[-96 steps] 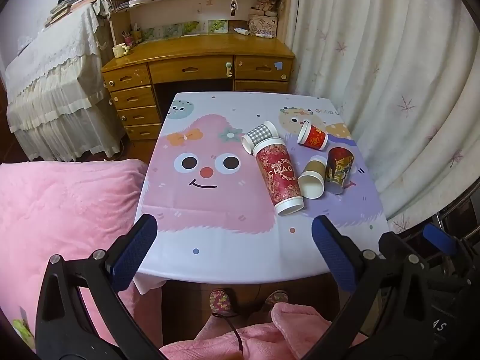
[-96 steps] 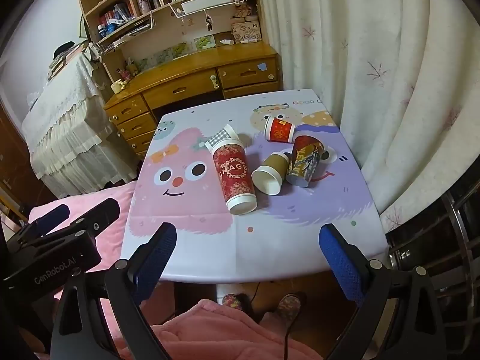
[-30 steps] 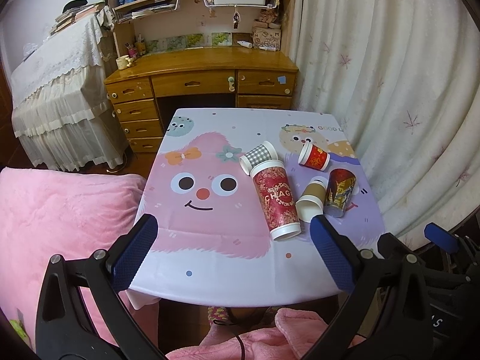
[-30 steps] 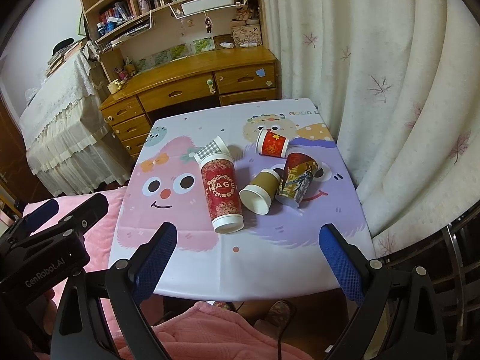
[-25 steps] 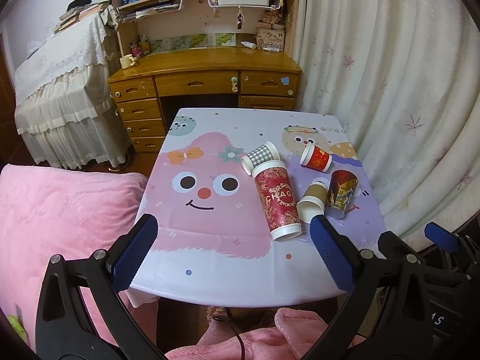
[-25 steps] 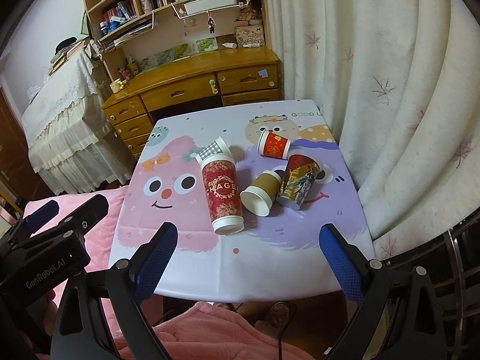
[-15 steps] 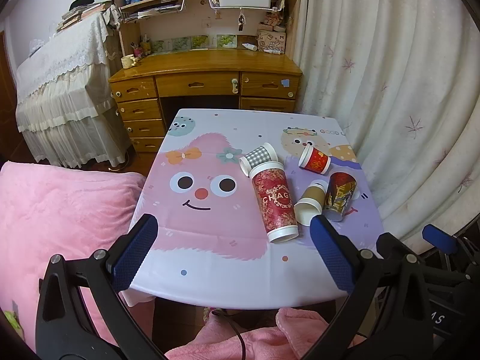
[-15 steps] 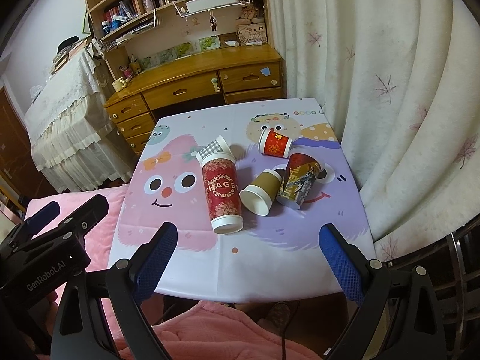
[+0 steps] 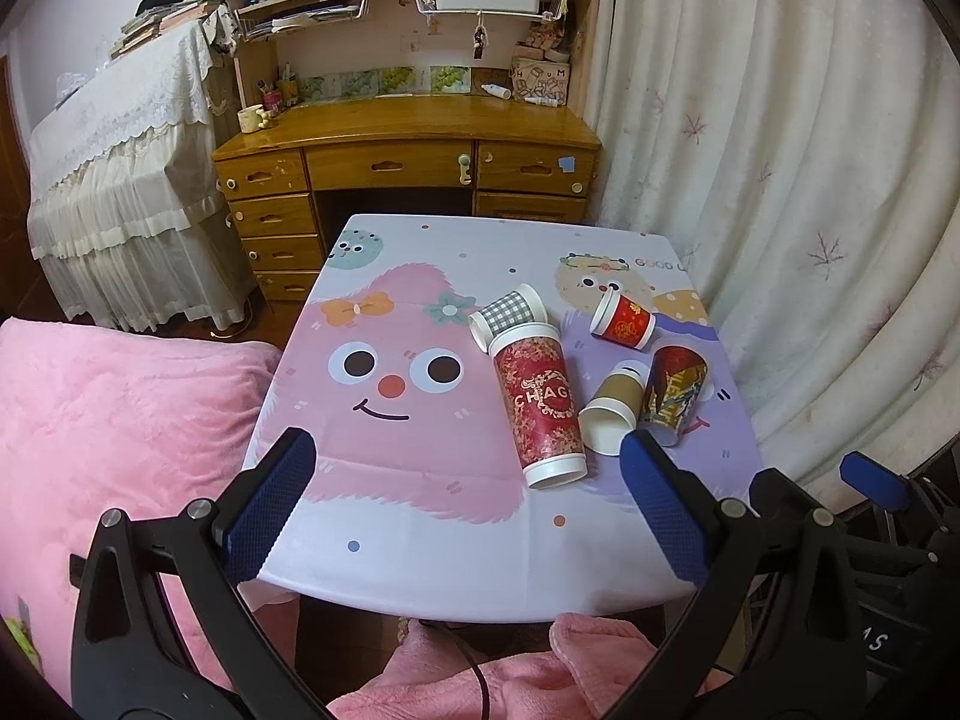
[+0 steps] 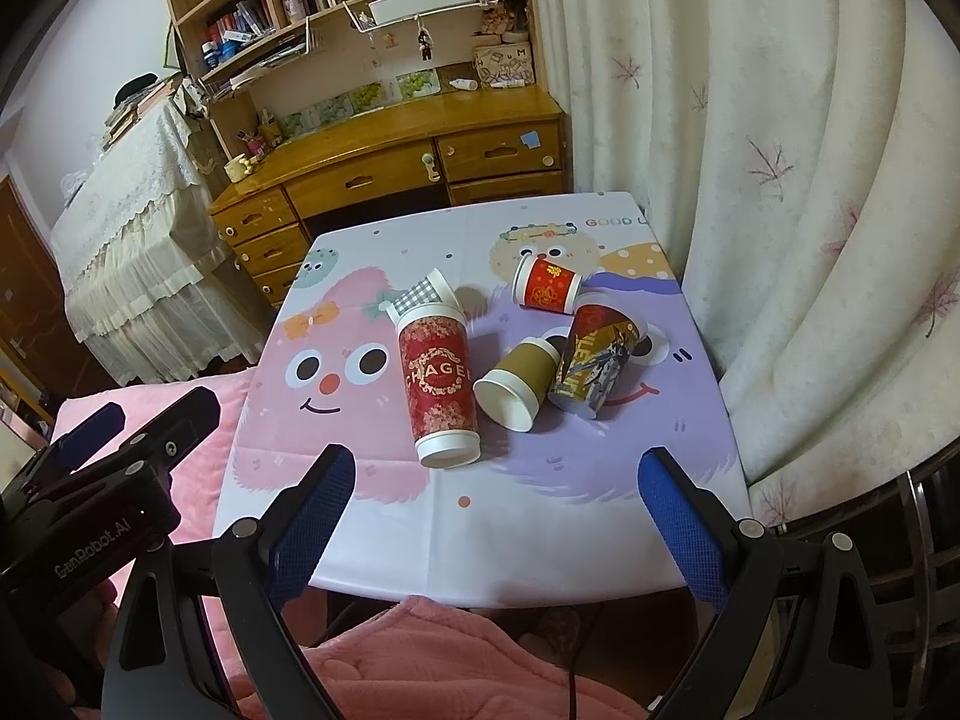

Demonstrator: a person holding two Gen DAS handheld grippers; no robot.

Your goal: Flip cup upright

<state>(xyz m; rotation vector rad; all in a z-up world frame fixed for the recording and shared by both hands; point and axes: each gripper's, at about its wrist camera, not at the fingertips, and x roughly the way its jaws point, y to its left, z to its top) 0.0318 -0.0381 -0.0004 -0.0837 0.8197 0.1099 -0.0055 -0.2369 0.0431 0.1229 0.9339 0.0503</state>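
Observation:
Several paper cups lie on their sides on a small table point(image 9: 420, 564) with a cartoon cloth. A tall red cup point(image 9: 540, 405) point(image 10: 439, 381) lies mouth toward me. A grey checked cup point(image 9: 507, 318) point(image 10: 420, 294) touches its far end. A brown cup point(image 9: 613, 405) point(image 10: 519, 381), a dark patterned cup point(image 9: 673, 393) point(image 10: 594, 363) and a small red cup point(image 9: 624, 319) point(image 10: 549, 285) lie to the right. My left gripper point(image 9: 468, 507) and right gripper point(image 10: 498, 519) are open and empty, above the table's near edge, short of the cups.
A wooden desk point(image 9: 408, 138) with shelves stands behind the table. A curtain point(image 9: 780, 180) hangs along the right. A pink blanket point(image 9: 108, 420) lies on the left, and a lace-covered piece of furniture point(image 9: 120, 180) stands at the far left. The left gripper body shows in the right view point(image 10: 108, 480).
Both views have shifted slightly: the table and cups sit a little lower in the frame and a bit further off. The cups have not moved. Both grippers stay open.

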